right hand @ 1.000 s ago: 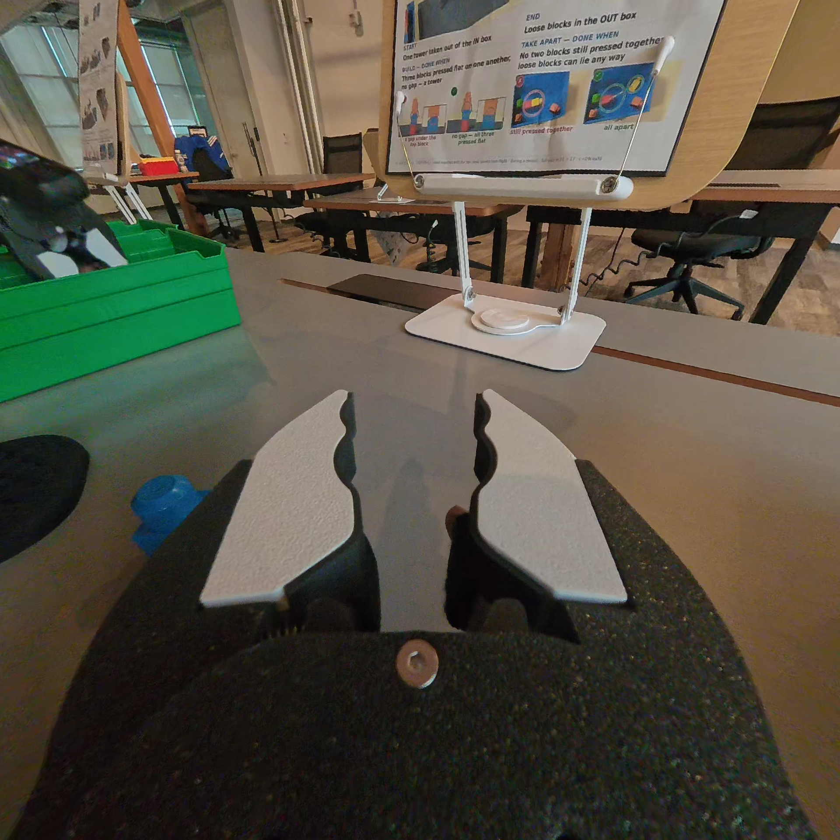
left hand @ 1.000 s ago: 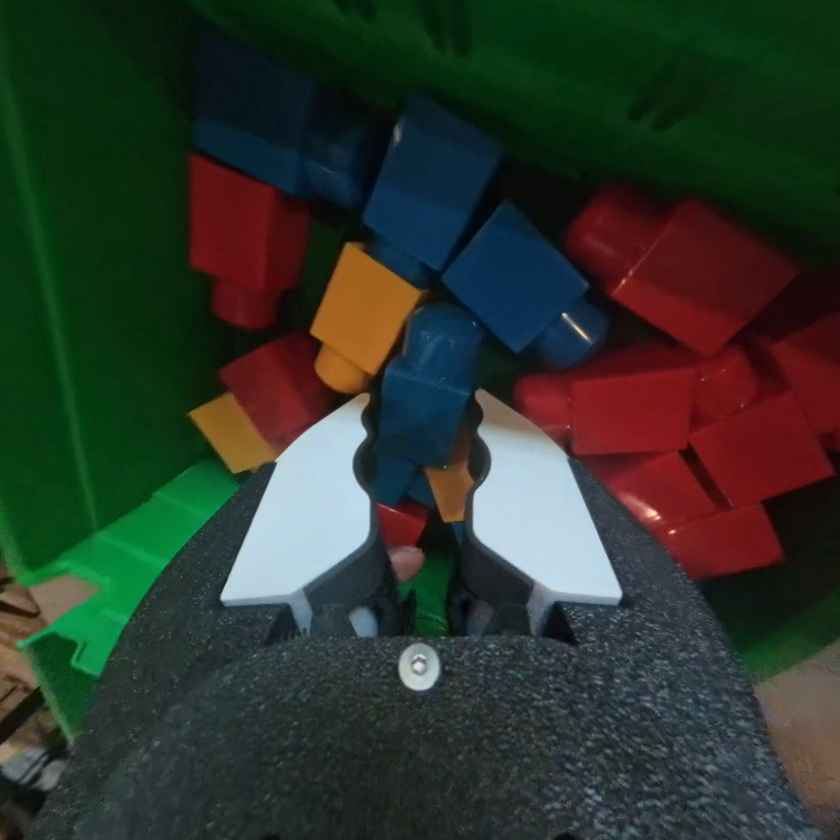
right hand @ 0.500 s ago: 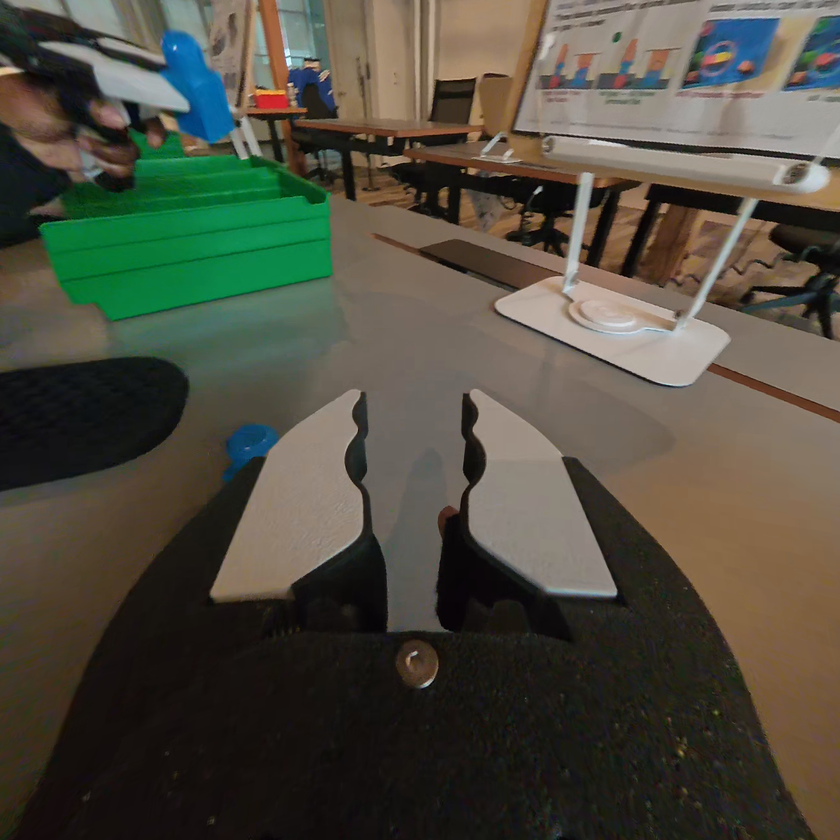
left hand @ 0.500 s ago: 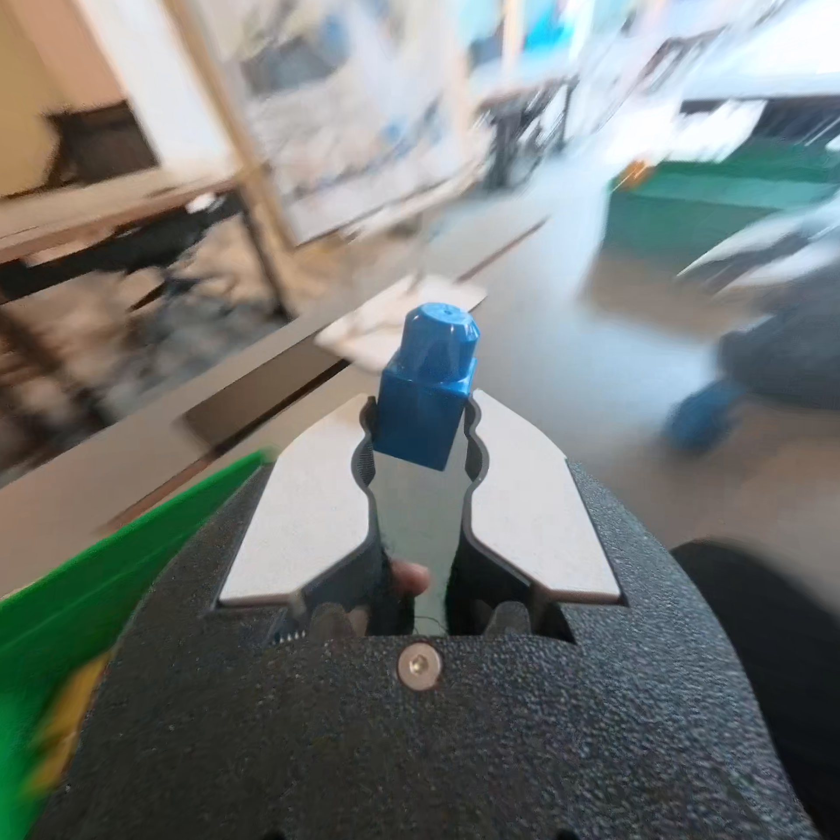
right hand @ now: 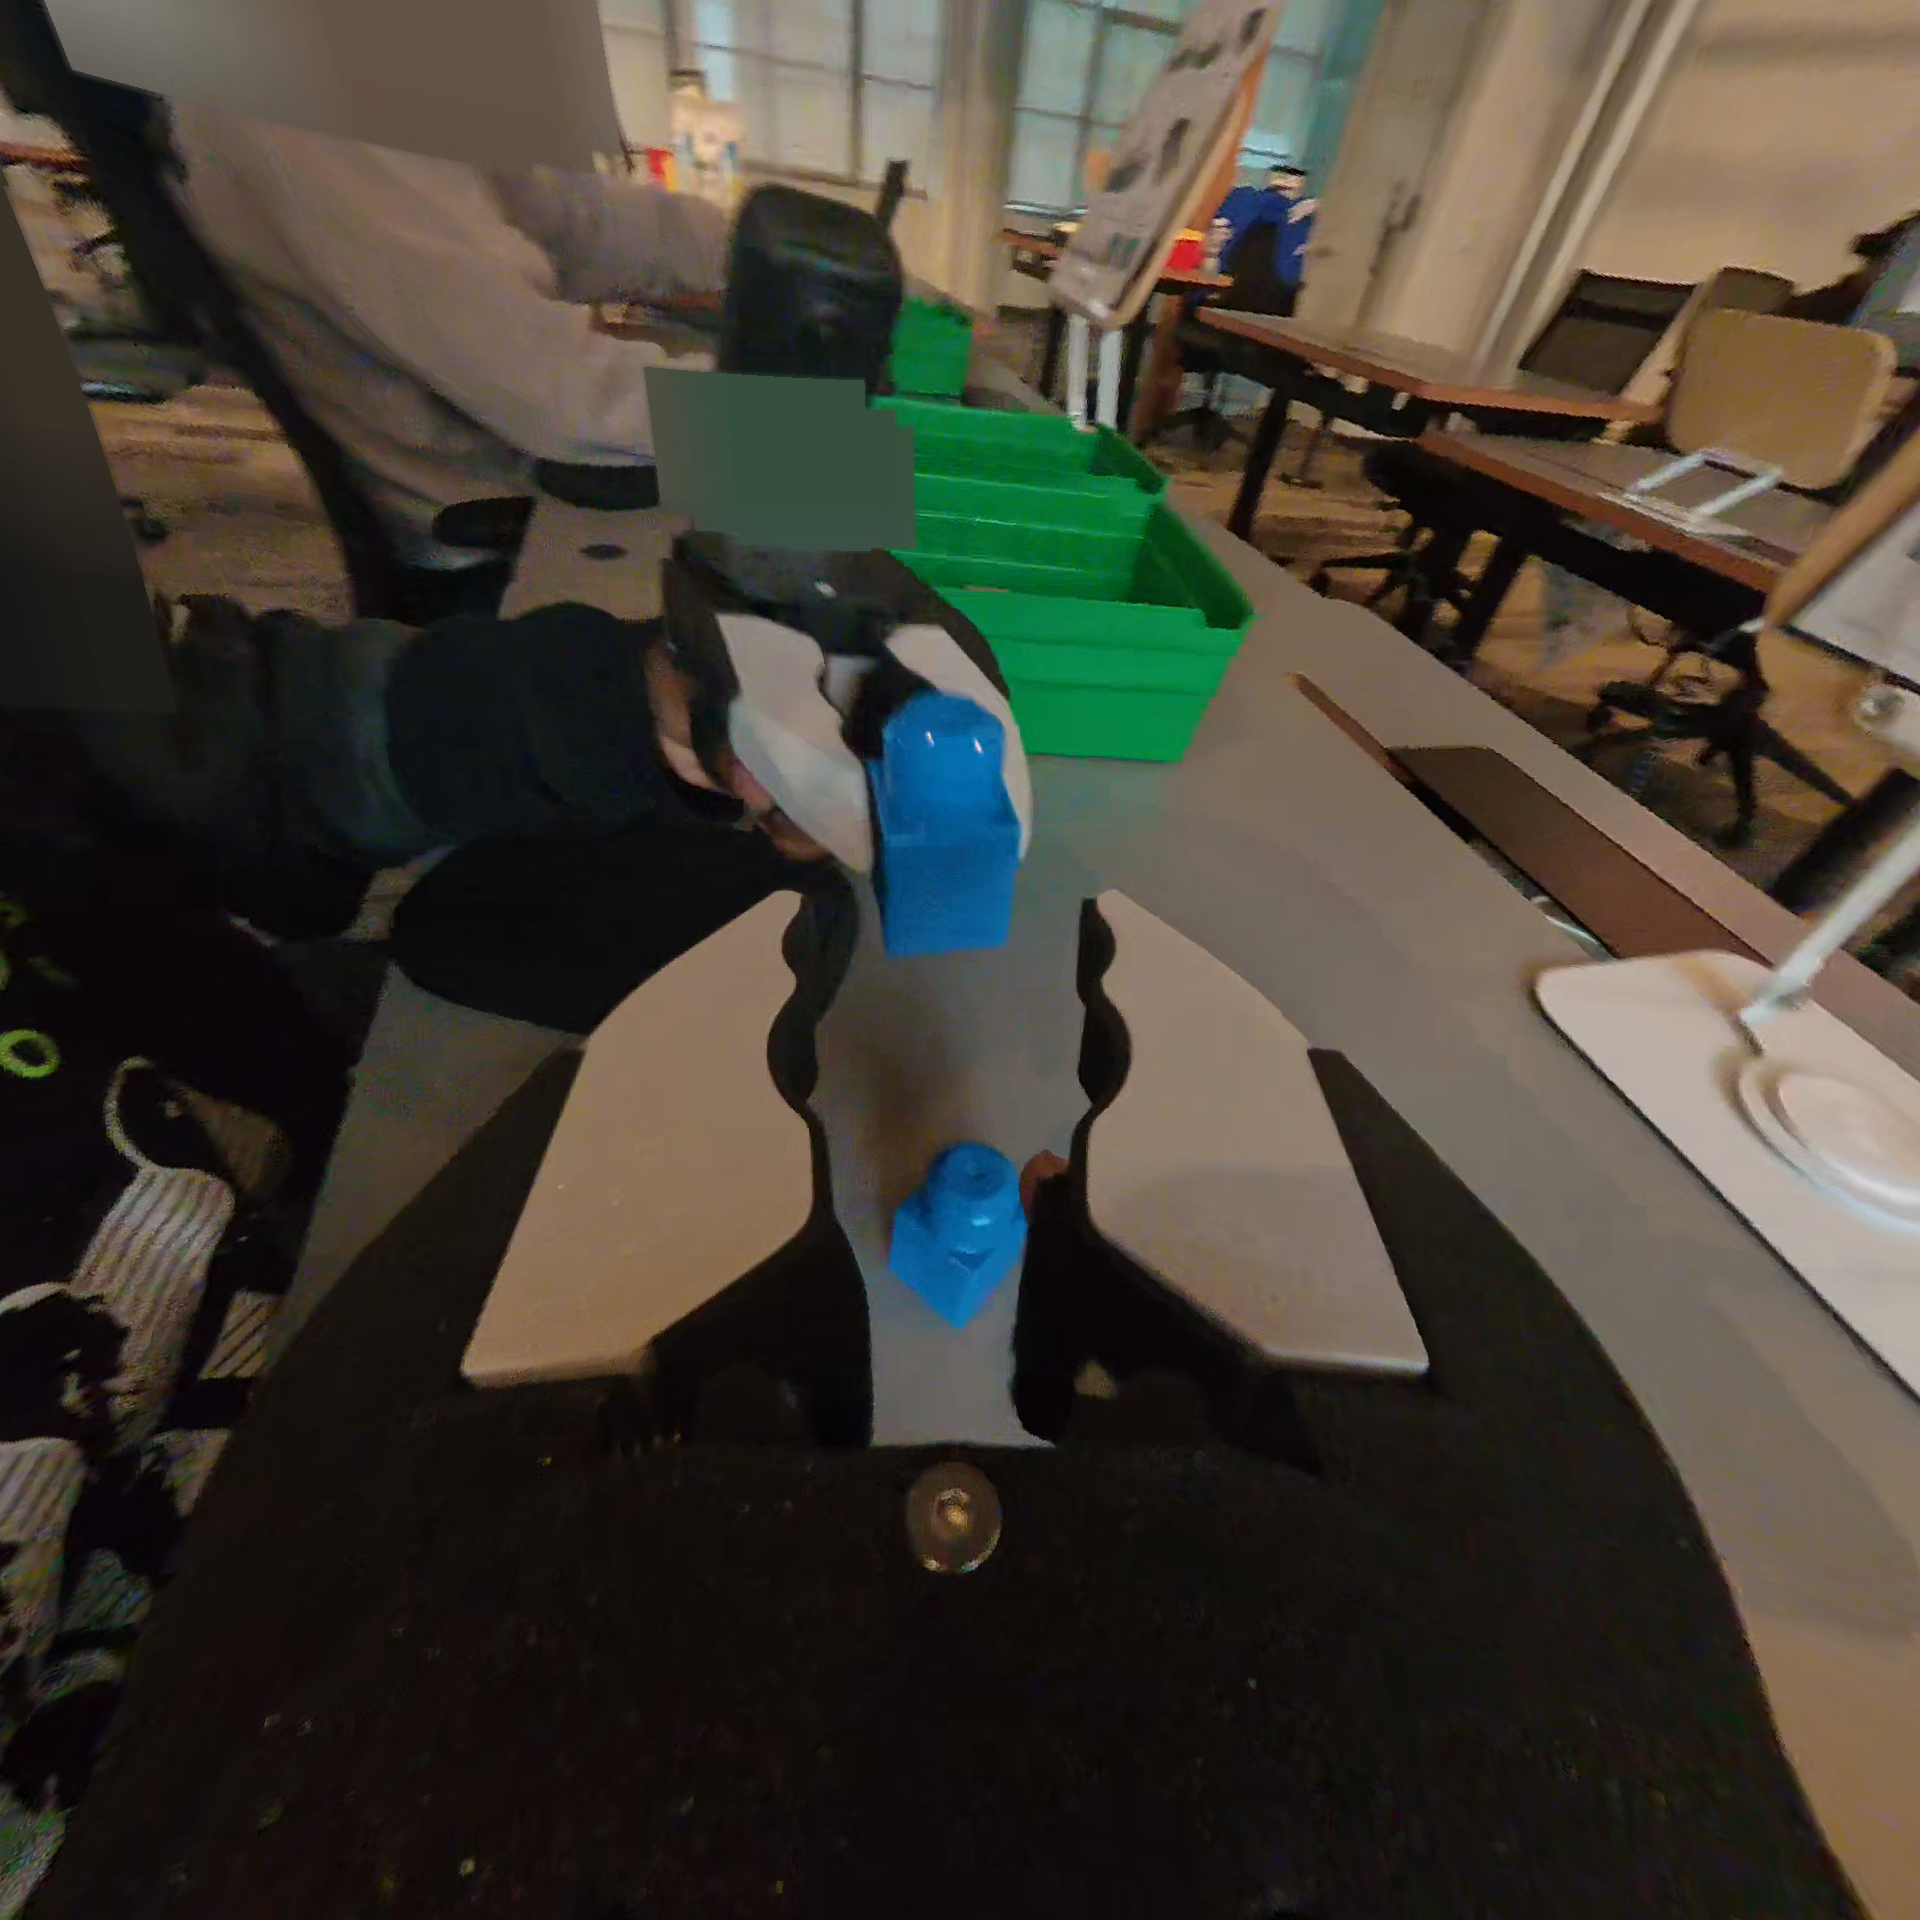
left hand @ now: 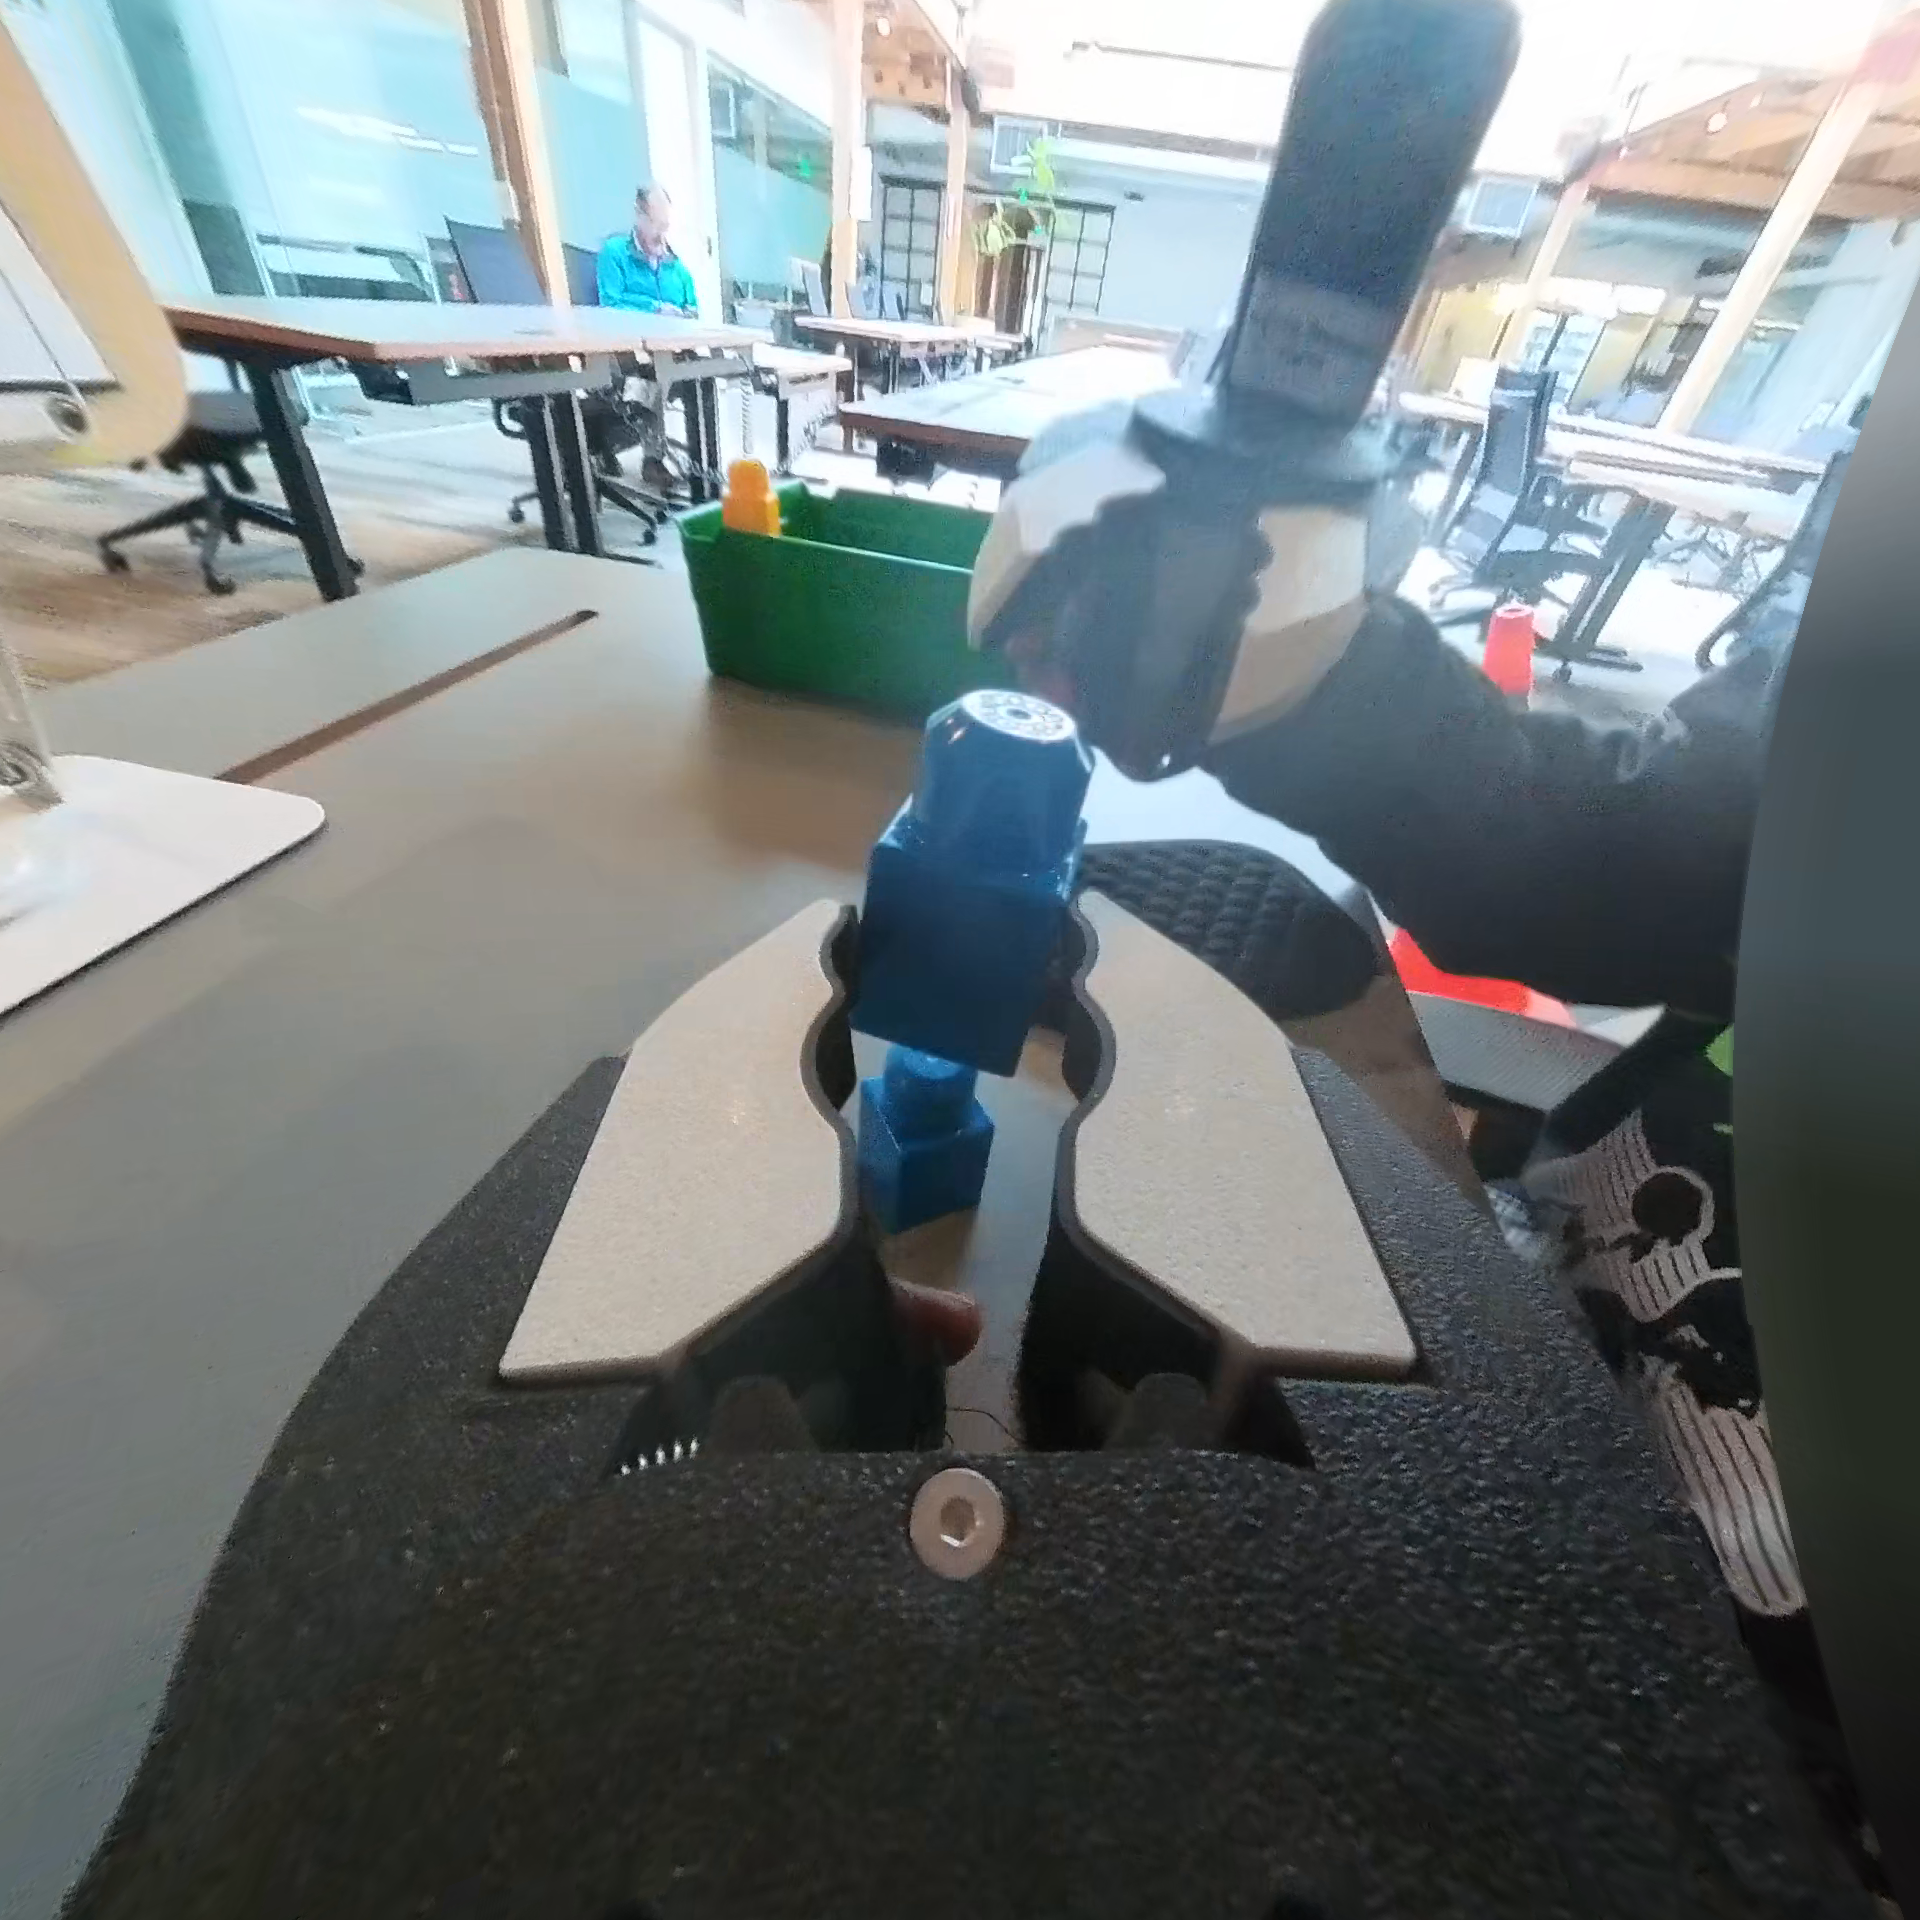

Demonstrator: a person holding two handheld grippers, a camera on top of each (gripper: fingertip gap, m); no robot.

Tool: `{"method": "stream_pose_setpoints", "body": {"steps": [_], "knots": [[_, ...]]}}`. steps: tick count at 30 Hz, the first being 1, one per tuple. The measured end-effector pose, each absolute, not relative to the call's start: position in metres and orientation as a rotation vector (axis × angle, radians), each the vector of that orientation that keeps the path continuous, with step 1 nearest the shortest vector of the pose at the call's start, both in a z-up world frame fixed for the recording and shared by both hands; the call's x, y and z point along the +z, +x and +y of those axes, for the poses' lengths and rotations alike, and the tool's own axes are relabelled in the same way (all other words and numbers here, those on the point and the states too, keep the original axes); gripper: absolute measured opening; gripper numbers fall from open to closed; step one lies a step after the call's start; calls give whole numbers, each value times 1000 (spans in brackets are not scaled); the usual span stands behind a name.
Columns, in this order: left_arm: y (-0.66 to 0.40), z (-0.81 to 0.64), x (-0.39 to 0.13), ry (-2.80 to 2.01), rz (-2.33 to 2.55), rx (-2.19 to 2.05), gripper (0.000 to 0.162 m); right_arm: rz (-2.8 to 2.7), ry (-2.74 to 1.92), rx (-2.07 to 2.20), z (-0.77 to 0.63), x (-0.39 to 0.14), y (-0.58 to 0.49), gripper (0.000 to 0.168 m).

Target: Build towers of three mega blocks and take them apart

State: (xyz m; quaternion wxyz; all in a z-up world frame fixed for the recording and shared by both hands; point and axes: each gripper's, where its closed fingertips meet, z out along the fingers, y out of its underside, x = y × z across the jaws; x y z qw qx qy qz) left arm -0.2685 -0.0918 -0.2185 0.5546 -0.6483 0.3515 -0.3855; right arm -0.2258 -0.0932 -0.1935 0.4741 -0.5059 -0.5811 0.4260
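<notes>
Left wrist view, left to right: white stand base at the left edge on the grey table; small green bin above centre with an orange block poking over its rim. At centre, left gripper clamped on the held blue block, stud up. Directly beneath it, seen through the gap, the standing blue block, upright on the table. At upper right, right gripper angled down towards the pair.

Changed within the last second: held blue block lifted out of the heap of red, blue and orange blocks in the bin and carried over the table, now above the standing one. Not pressed on yet, judging by the gap in the right wrist view, though hard to be sure in the foreshortened left wrist view.

Right wrist view, left to right: left gripper coming in from the left with the held blue block at upper centre. Right gripper spread apart and empty, a second ago level over bare table, now tipped down. Standing blue block low in the gap between its fingers, untouched. Stacked green bins behind, right of centre.

Probably the second-block step: lower straight down, right gripper placed to steady the base.
</notes>
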Motion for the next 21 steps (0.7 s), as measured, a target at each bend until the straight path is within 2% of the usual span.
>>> {"method": "stream_pose_setpoints", "body": {"steps": [7, 17, 21], "knots": [[-260, -96, -233, -1567, 889, -890, 37, -1698, -1254, 1009, -109, -192, -248, 44], [-254, -98, -249, -1615, 959, -811, 37, -2227, -1375, 524, -105, -222, -257, 42], [-253, -98, -251, -1622, 971, -786, 37, -2298, -1387, 391, -104, -231, -259, 28]]}}
